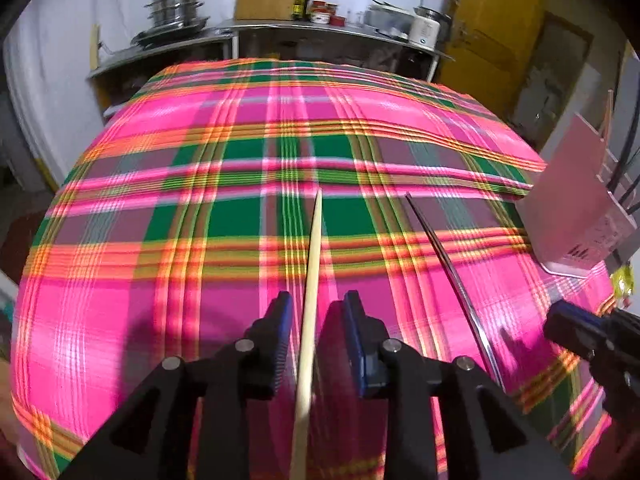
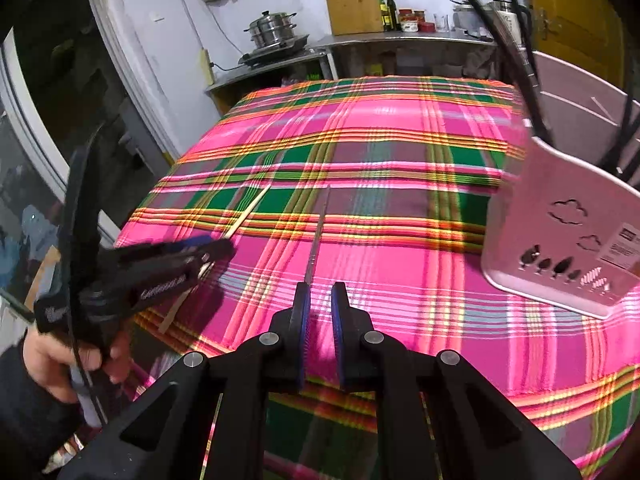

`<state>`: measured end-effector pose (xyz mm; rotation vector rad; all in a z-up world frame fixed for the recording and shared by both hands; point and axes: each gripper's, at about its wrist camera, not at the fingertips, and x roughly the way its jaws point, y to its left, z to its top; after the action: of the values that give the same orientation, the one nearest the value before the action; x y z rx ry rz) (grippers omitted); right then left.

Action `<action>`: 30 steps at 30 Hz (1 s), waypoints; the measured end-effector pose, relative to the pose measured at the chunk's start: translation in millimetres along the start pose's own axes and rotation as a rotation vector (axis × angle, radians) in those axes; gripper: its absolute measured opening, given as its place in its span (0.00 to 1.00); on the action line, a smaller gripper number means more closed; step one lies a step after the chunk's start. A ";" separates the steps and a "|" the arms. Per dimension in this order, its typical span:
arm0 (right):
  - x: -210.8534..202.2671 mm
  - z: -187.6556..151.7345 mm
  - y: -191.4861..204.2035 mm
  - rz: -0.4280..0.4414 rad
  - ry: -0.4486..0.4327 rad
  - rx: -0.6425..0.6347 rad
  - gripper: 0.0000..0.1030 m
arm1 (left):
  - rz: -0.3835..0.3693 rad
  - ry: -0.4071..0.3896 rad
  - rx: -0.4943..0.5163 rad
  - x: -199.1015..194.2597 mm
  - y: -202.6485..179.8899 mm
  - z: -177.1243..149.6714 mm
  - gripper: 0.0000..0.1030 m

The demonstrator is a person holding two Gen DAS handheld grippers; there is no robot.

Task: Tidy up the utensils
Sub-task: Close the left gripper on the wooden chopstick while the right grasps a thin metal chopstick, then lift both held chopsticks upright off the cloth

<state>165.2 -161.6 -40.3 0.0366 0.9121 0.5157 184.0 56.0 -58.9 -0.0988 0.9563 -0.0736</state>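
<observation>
A pale wooden chopstick [image 1: 312,280] lies on the plaid tablecloth and runs between the fingers of my left gripper [image 1: 316,304], which is open around it without touching. It also shows in the right wrist view [image 2: 248,212], with the left gripper [image 2: 216,246] over its near part. A thin metal chopstick [image 1: 444,256] lies to its right. In the right wrist view this metal chopstick [image 2: 318,232] runs up to my right gripper [image 2: 320,292]; the jaws stand narrowly apart and it ends at the left pad. A pink utensil holder [image 2: 560,232] stands at the right.
The tablecloth [image 1: 200,200] covers the whole table. The holder [image 1: 576,200] holds dark-handled utensils. Behind the table, a counter carries steel pots [image 1: 176,8], bottles and jars [image 1: 320,8]. A yellow door [image 1: 500,20] is at the back right.
</observation>
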 end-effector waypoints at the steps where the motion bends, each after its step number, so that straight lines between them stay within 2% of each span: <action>1: 1.6 -0.1 0.7 -0.001 0.003 0.000 0.10 | -0.001 0.006 0.015 2.7 -0.7 3.7 0.27; 11: 15.9 3.6 1.6 -0.010 0.026 0.004 0.10 | -0.013 0.012 0.113 27.3 -8.7 40.6 0.27; 12: 17.1 4.5 1.7 -0.011 0.027 0.003 0.10 | -0.014 0.013 0.114 28.8 -8.4 43.0 0.23; 17: 30.4 12.8 5.2 -0.013 0.037 -0.004 0.10 | -0.023 0.015 0.084 31.1 2.4 46.6 0.06; 30: 63.6 26.6 11.2 -0.029 0.085 -0.033 0.10 | -0.058 0.011 0.025 25.6 22.4 47.5 0.06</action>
<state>212.7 -118.7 -68.5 -0.0287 0.9855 0.5082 238.0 78.0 -55.1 -0.1034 0.9631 -0.1398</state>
